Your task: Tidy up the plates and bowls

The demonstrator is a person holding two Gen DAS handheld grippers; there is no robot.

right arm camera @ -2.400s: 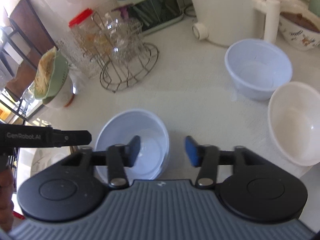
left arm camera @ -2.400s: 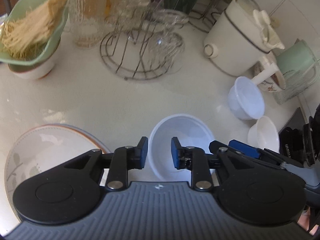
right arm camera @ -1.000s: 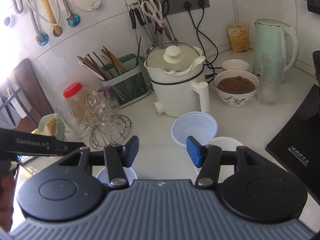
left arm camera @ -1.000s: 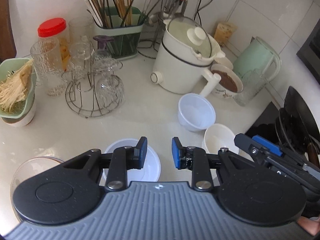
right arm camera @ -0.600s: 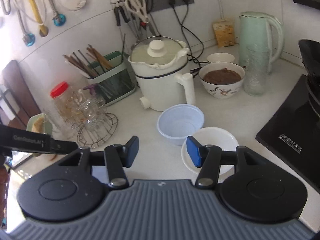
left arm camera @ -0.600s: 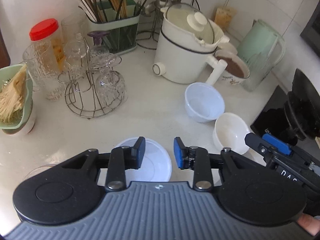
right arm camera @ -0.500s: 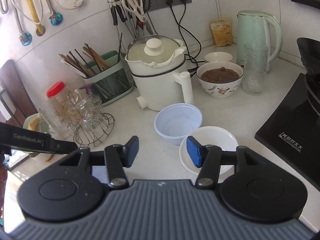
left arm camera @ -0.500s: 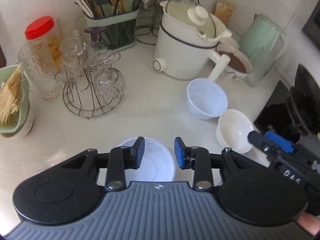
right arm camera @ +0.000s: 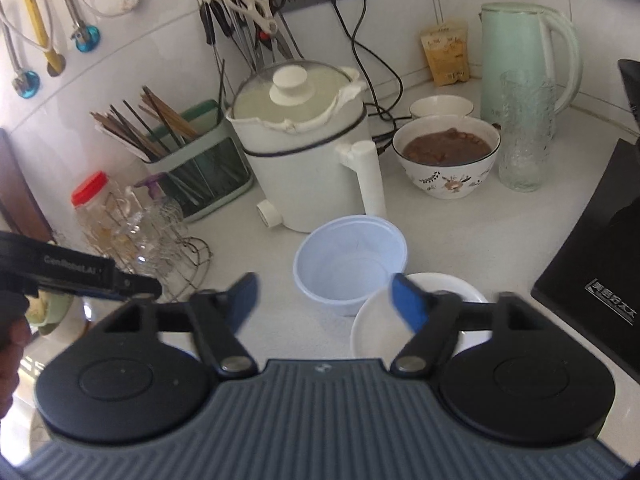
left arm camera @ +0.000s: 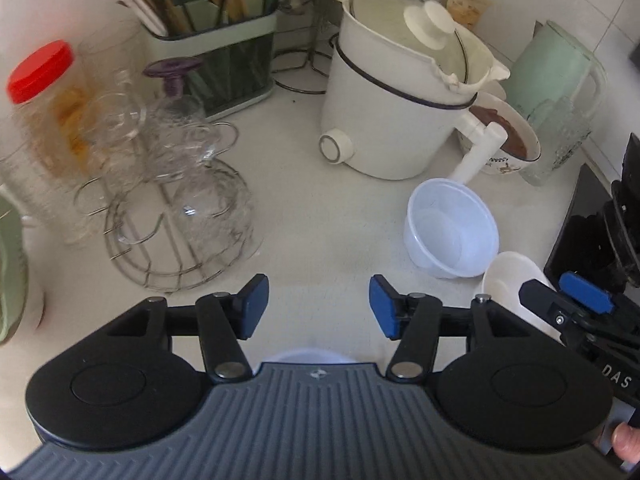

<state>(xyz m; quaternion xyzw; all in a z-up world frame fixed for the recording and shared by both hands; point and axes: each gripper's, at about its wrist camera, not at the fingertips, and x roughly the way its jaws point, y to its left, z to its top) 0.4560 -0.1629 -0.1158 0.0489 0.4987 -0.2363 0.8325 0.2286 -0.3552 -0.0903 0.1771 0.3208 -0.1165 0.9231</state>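
A pale blue plastic bowl stands on the white counter right of centre; it also shows in the right wrist view. A white bowl sits beside it, nearer me, also in the right wrist view. Another pale bowl's rim peeks out just under my left gripper. My left gripper is open and empty above the bare counter. My right gripper is open and empty, over the blue and white bowls; its fingers show at the right of the left wrist view.
A white electric pot stands behind the bowls, with a patterned bowl of brown food, a glass tumbler and a green kettle. A wire rack of glasses, chopstick holder and red-lidded jar stand left. A black hob lies right.
Both grippers have opened wider. The left gripper has moved forward, so the near pale bowl has slid under it. The right gripper has drawn closer over the blue and white bowls.
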